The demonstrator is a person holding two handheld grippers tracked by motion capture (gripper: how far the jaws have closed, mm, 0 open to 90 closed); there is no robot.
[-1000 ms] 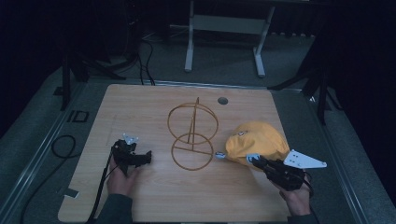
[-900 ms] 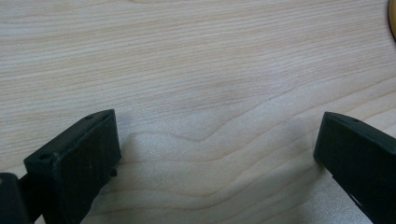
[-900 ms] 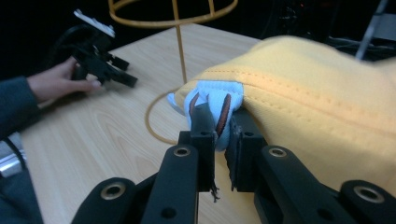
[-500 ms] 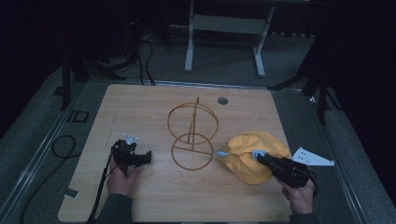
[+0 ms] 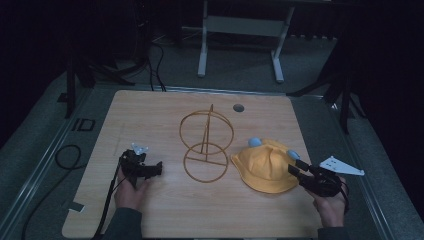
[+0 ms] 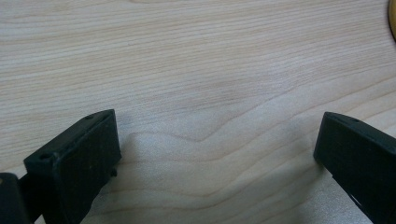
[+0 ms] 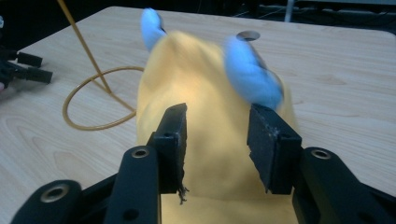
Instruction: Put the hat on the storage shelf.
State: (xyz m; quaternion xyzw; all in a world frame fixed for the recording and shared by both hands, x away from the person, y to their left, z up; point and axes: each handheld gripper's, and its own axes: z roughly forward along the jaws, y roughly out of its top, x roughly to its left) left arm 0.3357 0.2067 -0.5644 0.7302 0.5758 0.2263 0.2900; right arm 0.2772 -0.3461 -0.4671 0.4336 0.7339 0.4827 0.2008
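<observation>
Your left gripper (image 5: 156,168) sits low over the table (image 5: 150,115), held in your left hand (image 5: 131,192). In the left gripper view its jaws stand wide apart with bare wood grain between them; nothing is held. Just beyond the tips, toward the table's middle, is the stand (image 5: 206,145), a wire frame with one flat ring on the table and one upright ring on a post. A sliver of its edge shows at the top right corner of the left gripper view.

Your right gripper (image 5: 294,167) is in your right hand (image 5: 331,210) at the hat (image 5: 265,167). In the right gripper view the jaws are partly parted, and the yellow cloth of the hat (image 7: 205,140) lies between and beyond the fingers (image 7: 175,135). You cannot tell from these pictures whether the pads pinch the cloth or only straddle it. Two blue ears (image 7: 250,72) stand past the tips, one blurred just above the right-hand finger, the other farther off to the left.

The hat lies flat on the table, just beside the stand's flat ring. A small round hole (image 5: 238,107) in the table lies well beyond the hat.
</observation>
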